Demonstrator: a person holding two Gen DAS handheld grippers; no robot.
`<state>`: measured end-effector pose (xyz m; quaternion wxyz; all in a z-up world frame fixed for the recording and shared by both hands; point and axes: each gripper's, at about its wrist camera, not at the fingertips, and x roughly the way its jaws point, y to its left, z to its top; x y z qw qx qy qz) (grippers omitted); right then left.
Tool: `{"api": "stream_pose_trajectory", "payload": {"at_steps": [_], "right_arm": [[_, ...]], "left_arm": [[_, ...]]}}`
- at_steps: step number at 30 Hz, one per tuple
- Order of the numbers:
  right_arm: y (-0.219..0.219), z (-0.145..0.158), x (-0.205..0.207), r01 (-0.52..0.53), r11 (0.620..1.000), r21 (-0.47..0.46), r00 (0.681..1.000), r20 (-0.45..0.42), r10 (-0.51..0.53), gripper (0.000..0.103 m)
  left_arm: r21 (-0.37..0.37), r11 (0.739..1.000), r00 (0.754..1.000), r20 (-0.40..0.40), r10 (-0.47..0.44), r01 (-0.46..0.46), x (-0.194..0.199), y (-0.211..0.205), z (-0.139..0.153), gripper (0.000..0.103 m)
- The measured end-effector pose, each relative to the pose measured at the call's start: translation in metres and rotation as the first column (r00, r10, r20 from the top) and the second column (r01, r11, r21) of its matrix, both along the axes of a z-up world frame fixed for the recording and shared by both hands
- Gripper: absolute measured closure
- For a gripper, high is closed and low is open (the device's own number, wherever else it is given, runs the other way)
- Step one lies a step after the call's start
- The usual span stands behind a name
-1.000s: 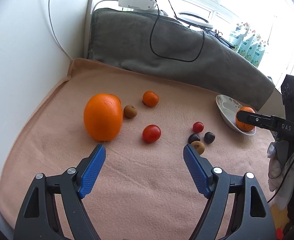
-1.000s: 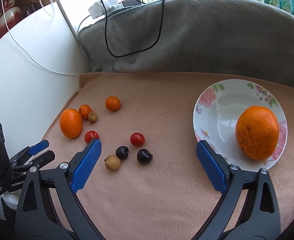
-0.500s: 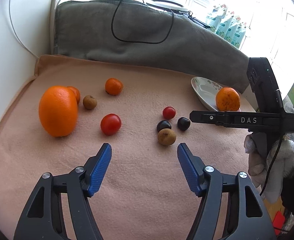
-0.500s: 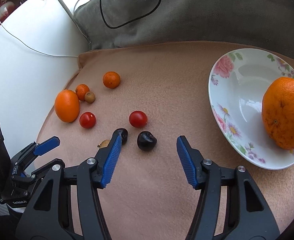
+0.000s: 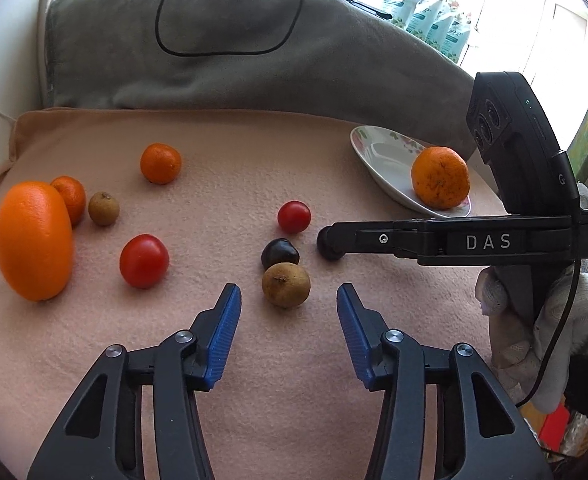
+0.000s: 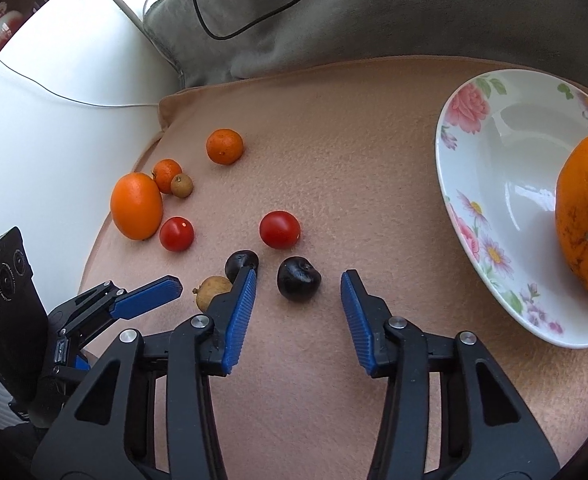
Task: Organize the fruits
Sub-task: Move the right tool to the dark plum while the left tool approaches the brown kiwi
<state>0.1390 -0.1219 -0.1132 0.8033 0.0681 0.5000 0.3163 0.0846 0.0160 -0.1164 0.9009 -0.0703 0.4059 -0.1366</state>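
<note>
Fruits lie loose on a peach cloth point(image 5: 254, 360). My left gripper point(image 5: 288, 308) is closing; a brown longan point(image 5: 286, 284) sits just ahead between its blue fingertips, untouched. Behind the longan lies a dark cherry point(image 5: 280, 252). My right gripper point(image 6: 298, 284) is closing too, and a second dark cherry point(image 6: 298, 283) sits between its fingertips with gaps on both sides. In the left wrist view the right gripper point(image 5: 330, 244) hides that cherry. A flowered plate point(image 6: 450, 184) at the right holds an orange point(image 6: 586, 216).
A red tomato point(image 5: 294, 216) lies behind the cherries and another tomato point(image 5: 144, 260) to the left. Farther left are a large orange point(image 5: 32, 240), two mandarins point(image 5: 161, 163), point(image 5: 70, 198) and a longan point(image 5: 103, 208). A grey blanket point(image 5: 234, 72) with a black cable rises at the back.
Both grippers' jaws have narrowed. The left one swung right, up to the brown longan. The right one sank toward the cloth, and the dark cherry now sits between its fingertips.
</note>
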Motion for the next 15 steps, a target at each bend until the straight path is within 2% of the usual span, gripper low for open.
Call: {"api": "stream_pose_trajectory", "payload": {"at_steps": [3, 15], "right_arm": [[0.001, -0.002, 0.002, -0.007, 1.000, 0.001, 1.000, -0.009, 0.007, 0.063], [0.004, -0.005, 0.005, -0.019, 1.000, -0.014, 1.000, -0.010, 0.019, 0.063]], "left_arm": [[0.013, 1.000, 1.000, -0.007, -0.009, 0.009, 0.003, -0.003, -0.004, 0.058], [0.013, 1.000, 0.999, -0.033, -0.001, 0.002, 0.016, -0.002, -0.012, 0.067]]}}
